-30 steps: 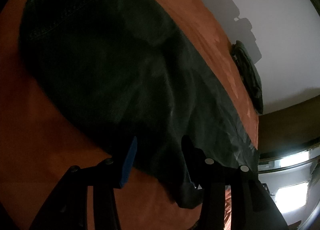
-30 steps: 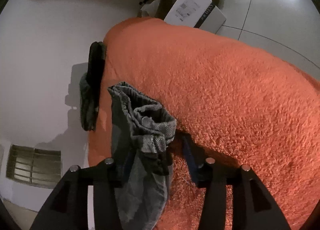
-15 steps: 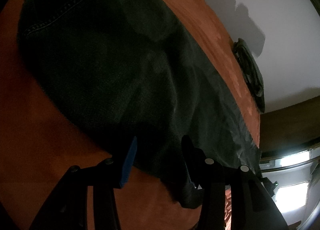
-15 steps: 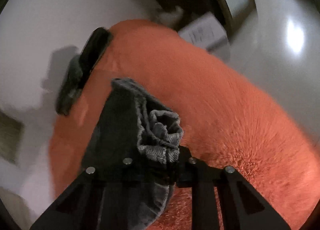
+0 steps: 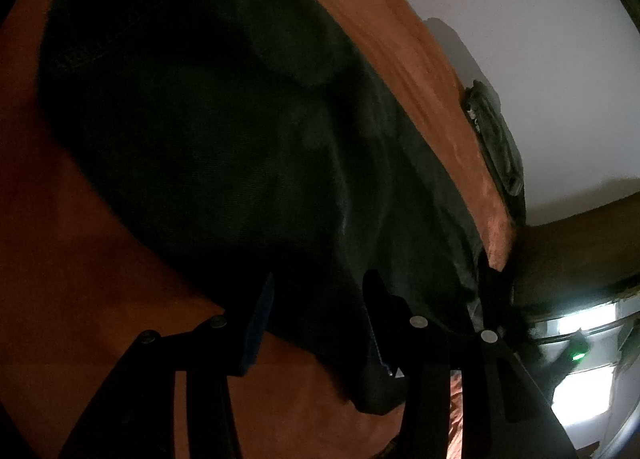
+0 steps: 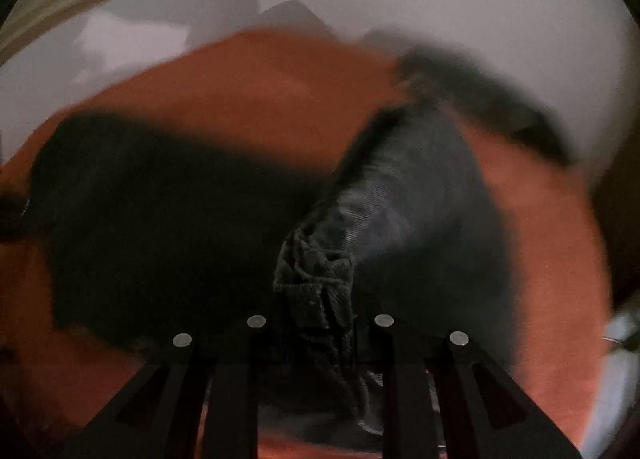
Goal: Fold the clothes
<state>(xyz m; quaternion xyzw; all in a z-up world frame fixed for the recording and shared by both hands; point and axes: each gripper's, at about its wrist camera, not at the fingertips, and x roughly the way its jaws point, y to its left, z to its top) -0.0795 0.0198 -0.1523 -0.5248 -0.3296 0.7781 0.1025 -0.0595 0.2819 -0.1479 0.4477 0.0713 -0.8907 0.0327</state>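
Dark denim, heavy and limp, is what you are handling: the jeans [image 5: 224, 131] are lying across the orange blanket [image 5: 72, 299], filling the frame's centre, your left gripper [image 5: 318, 315] is straddling their lower edge half open, while your right gripper [image 6: 320, 323] is pinching the bunched hem, a sound hold.

Both grippers are black, with silver round screws; the left gripper [image 5: 318, 301] has a blue pad [image 5: 256, 331] inside one finger
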